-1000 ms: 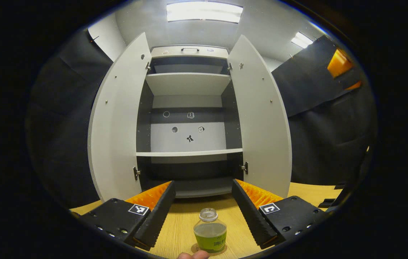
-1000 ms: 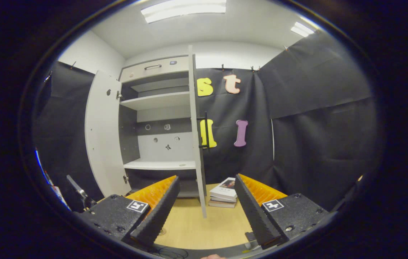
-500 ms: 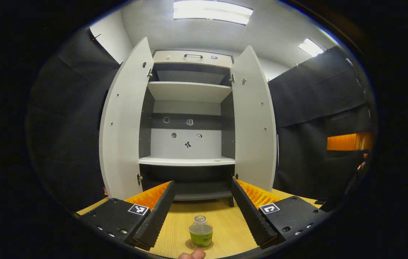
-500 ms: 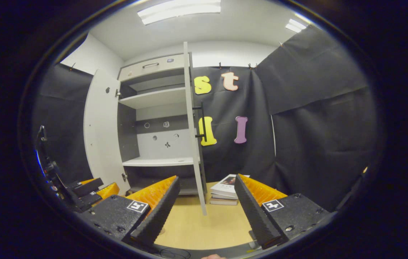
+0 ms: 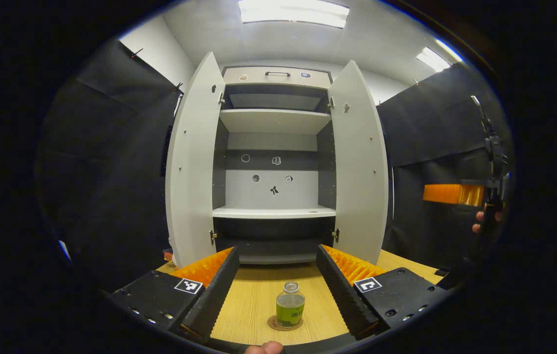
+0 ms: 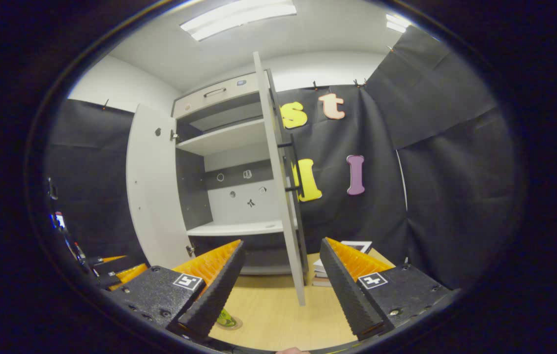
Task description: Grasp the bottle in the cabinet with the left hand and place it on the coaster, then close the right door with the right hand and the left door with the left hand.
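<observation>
Past my fingers stands a grey cabinet [image 5: 273, 147] on a wooden table [image 5: 253, 305]. Black cloth [image 5: 111, 162] hangs to both sides of it, white wall [image 6: 126, 88] above, and ceiling lights [image 5: 293, 11] overhead. Books [image 6: 325, 273] lie beyond my right fingers.

Ahead of me, a stack of books with pale covers [image 6: 337, 263] lies on the light wooden tabletop [image 6: 278, 314], against black cloth.
</observation>
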Demonstrator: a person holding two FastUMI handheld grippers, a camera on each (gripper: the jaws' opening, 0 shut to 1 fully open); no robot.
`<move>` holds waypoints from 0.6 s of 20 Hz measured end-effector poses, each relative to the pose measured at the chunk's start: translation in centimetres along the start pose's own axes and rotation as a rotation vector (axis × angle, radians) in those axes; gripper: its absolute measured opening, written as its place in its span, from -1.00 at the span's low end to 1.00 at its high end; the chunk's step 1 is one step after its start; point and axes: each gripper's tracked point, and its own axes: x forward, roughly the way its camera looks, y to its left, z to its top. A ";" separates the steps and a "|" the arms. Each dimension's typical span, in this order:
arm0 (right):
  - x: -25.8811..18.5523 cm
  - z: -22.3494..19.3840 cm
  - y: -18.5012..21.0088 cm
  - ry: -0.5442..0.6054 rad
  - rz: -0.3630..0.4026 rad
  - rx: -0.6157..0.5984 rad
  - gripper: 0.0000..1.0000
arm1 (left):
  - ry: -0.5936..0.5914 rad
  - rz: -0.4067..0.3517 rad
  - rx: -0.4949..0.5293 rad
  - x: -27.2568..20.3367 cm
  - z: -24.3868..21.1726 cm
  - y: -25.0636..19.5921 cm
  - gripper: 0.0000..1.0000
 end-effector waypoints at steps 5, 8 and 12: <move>8.0 6.9 -4.1 -0.072 -0.077 -0.073 0.87 | -0.002 0.021 -0.005 -1.1 0.0 0.6 0.92; 12.1 8.2 -6.0 -0.063 -0.124 -0.075 0.89 | 0.002 0.039 -0.008 -1.7 -0.3 1.3 0.92; 15.4 8.1 -8.6 -0.032 -0.198 -0.024 0.98 | 0.027 0.068 -0.018 -2.1 -1.3 2.4 0.91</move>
